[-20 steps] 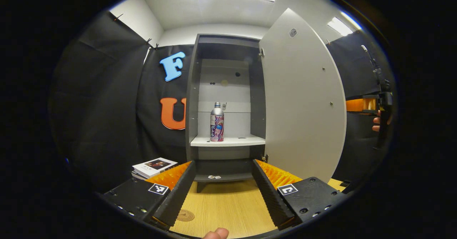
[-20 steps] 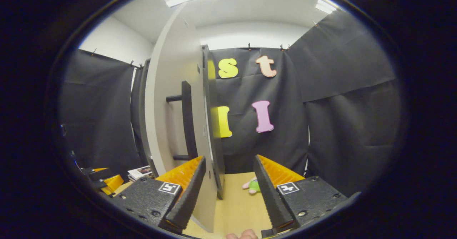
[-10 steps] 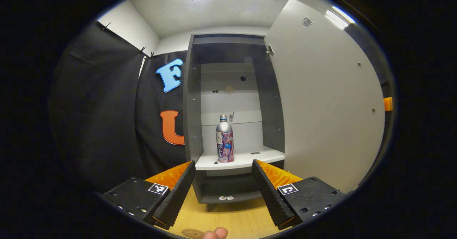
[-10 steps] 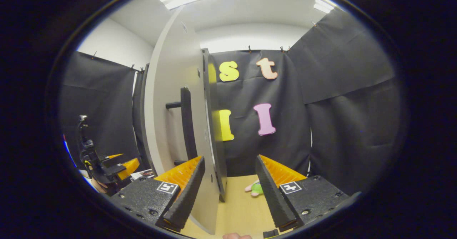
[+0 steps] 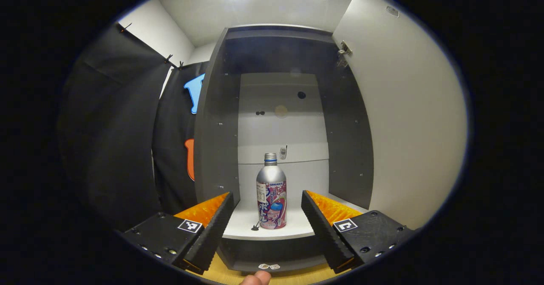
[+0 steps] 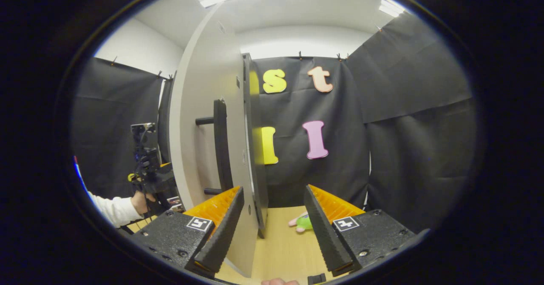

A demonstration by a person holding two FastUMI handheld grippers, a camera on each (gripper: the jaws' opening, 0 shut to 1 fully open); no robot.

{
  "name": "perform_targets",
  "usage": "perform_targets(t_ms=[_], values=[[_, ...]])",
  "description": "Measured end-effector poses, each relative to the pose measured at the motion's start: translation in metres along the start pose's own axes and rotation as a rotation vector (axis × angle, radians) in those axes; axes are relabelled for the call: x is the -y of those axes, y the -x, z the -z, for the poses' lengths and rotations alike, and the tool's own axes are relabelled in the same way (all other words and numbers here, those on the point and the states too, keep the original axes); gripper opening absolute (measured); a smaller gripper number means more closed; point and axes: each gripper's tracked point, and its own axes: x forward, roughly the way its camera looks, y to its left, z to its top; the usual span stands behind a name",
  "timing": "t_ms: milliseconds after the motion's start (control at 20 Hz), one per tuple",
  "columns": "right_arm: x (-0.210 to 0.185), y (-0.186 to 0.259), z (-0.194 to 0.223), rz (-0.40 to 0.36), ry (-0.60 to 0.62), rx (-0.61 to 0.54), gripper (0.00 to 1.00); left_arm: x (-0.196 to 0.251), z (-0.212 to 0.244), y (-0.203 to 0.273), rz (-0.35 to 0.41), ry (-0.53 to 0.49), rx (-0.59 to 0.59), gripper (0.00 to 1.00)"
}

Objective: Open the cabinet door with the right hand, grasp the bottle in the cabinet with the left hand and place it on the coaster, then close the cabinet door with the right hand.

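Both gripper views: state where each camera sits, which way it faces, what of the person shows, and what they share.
Left gripper view: rides the left hand-held gripper, facing the open cabinet and bottle; a fingertip shows.
Right gripper view: rides the right hand-held gripper, facing the door edge and handle; a sleeve holds the left one.
Shared: the door.
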Motion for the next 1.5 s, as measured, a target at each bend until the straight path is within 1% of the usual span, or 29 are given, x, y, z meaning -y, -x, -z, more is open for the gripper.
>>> perform_targets(t_ms=[50,150,200,250,350,400,450,500,650,750,900,1050,1100,1150,1200,1350,1500], values=[[-0.003,0.002,0.001,-0.003,-0.012,-0.008,0.89,-0.002,0.005,-0.013,-0.007,-0.006,-0.014,0.96],[-0.001,0.002,-0.001,0.011,-0.011,-0.003,0.89,-0.004,0.015,-0.035,-0.019,-0.020,-0.041,0.96],[0.003,0.000,-0.002,0.025,-0.001,0.005,0.89,-0.002,0.019,-0.044,-0.016,-0.018,-0.049,1.00],[0.006,-0.001,-0.002,0.036,0.011,0.009,0.89,-0.001,0.023,-0.053,-0.015,-0.018,-0.051,0.96],[0.010,0.001,-0.001,0.048,0.024,0.002,0.89,-0.002,0.034,-0.069,-0.018,-0.027,-0.072,0.96],[0.009,0.002,-0.002,0.046,0.022,0.005,0.89,-0.001,0.038,-0.075,-0.019,-0.030,-0.081,1.00],[0.009,0.001,-0.002,0.045,0.021,0.008,0.89,0.001,0.039,-0.081,-0.016,-0.031,-0.084,0.96],[0.010,0.000,-0.001,0.050,0.019,0.009,0.89,0.001,0.040,-0.088,-0.017,-0.030,-0.083,0.96],[0.011,0.001,0.000,0.074,0.001,0.006,0.89,0.001,0.047,-0.104,-0.021,-0.023,-0.099,0.96],[0.018,0.001,-0.001,0.108,0.004,0.014,0.89,-0.002,0.048,-0.112,-0.029,-0.007,-0.097,0.96],[0.024,0.002,-0.001,0.141,-0.002,0.015,0.89,-0.001,0.054,-0.122,-0.019,0.012,-0.115,0.96],[0.030,0.004,-0.001,0.172,-0.029,0.016,0.88,0.006,0.052,-0.128,0.011,0.028,-0.116,0.95],[0.029,0.005,0.000,0.176,-0.041,0.014,0.89,0.005,0.051,-0.129,0.009,0.030,-0.111,0.91],[0.028,0.005,0.000,0.178,-0.051,0.010,0.89,0.006,0.051,-0.129,0.018,0.039,-0.109,0.75],[0.028,0.005,0.000,0.179,-0.055,0.010,0.89,0.011,0.050,-0.127,0.045,0.055,-0.109,0.78],[0.029,0.004,-0.001,0.184,-0.061,0.020,0.89,0.010,0.044,-0.125,0.054,0.063,-0.088,0.73],[0.024,0.001,0.000,0.163,-0.065,0.022,0.88,0.009,0.035,-0.116,0.058,0.057,-0.070,0.73]])
